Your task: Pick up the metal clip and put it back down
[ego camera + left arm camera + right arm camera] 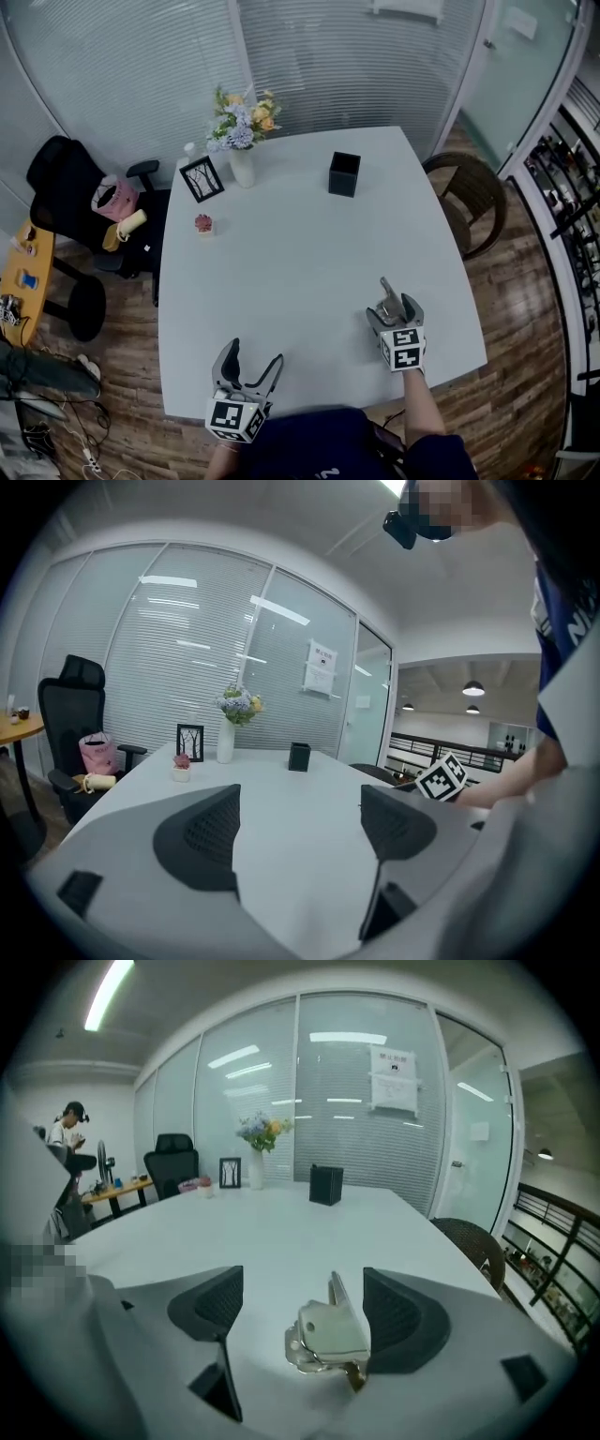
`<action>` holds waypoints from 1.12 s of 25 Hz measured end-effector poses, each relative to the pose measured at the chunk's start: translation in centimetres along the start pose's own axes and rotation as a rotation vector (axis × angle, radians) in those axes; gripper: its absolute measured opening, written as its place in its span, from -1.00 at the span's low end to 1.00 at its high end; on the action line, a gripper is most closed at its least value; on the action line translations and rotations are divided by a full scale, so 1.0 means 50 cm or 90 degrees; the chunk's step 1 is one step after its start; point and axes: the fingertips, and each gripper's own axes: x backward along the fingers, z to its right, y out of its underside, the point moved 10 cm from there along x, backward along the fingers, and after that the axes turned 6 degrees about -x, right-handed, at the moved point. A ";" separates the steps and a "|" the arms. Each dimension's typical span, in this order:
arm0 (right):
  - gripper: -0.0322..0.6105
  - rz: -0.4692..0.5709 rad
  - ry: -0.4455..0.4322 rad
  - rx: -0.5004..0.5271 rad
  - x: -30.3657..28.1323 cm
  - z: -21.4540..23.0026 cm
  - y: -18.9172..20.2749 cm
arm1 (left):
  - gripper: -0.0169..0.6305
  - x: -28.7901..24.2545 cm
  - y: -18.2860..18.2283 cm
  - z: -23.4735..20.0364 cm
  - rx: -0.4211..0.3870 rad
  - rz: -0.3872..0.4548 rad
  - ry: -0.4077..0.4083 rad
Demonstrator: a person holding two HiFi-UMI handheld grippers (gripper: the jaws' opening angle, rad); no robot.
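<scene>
A: Logging nearest first. Noting the left gripper (248, 372) low by the near table edge, spread wide, with only bare white table (309, 248) between the jaws.

B: Agreed from the left gripper view. And on the right?

A: Noting the right gripper (396, 309) spread as well, with the metal clip (333, 1335) down between the jaws, hard by the right-hand pad (401, 1312) and well apart from the other. Judging it released, not pinched.

B: Risks from here?

A: Could snag. Cannot tell whether touching that pad or just beside it, so drawing off sideways may drag or tip the clip. Appears propped with one handle up, so may also flop flat or skid on the smooth top. Sits near the table's right front corner, risking a slide toward the edge if knocked.

B: Anything hard to read?

A: Cannot confirm the clip's underside or its contact with the table, being blurred and partly cut off by the gripper body. From the head view, only a handle poking up to go on. Farther off and well apart from all this: small potted plant (203, 223), picture frame (201, 178), black pen holder (344, 173), flower vase (242, 141).
</scene>
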 end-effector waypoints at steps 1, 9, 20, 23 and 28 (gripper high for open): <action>0.37 0.019 -0.006 -0.004 0.013 -0.008 -0.012 | 0.25 0.002 0.001 0.001 0.002 0.003 0.001; 0.32 0.137 -0.049 0.013 0.128 -0.110 -0.091 | 0.25 0.019 0.002 0.010 0.014 0.039 0.016; 0.29 0.197 -0.085 0.014 0.241 -0.250 -0.123 | 0.25 0.053 0.006 -0.025 0.032 0.069 0.021; 0.29 0.181 -0.087 0.016 0.258 -0.280 -0.098 | 0.25 0.063 0.015 -0.036 0.031 0.059 0.026; 0.30 0.164 -0.092 0.017 0.248 -0.307 -0.079 | 0.25 0.069 0.015 -0.049 0.026 0.058 0.040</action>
